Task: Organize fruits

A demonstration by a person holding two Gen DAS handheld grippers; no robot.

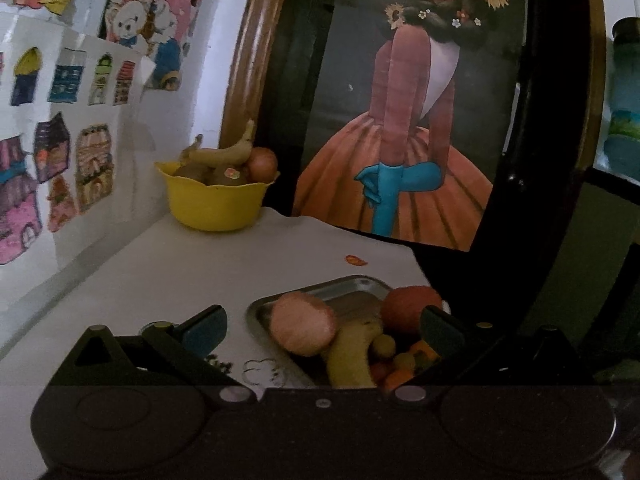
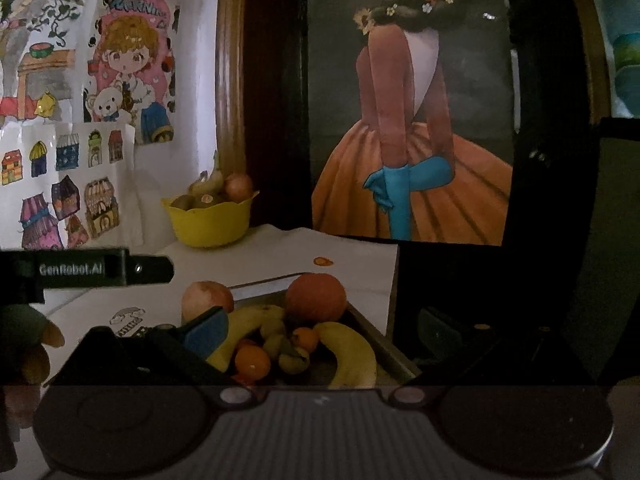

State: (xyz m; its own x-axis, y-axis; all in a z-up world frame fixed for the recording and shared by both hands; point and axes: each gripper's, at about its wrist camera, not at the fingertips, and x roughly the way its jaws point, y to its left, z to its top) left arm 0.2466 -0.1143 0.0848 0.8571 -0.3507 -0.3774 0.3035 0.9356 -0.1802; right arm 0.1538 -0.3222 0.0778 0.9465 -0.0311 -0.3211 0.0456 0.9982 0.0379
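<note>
Both the left hand-held gripper [image 1: 322, 326] and the right hand-held gripper [image 2: 320, 330] are held spread wide and empty over the metal tray [image 1: 352, 286], where loose fruit is piled: an apple [image 1: 302, 328], an orange [image 2: 316, 298], bananas [image 2: 352, 354]. The yellow bowl [image 1: 216, 204], already part-filled, is set well apart at the counter's [image 1: 160, 280] back, likely as the destination
</note>
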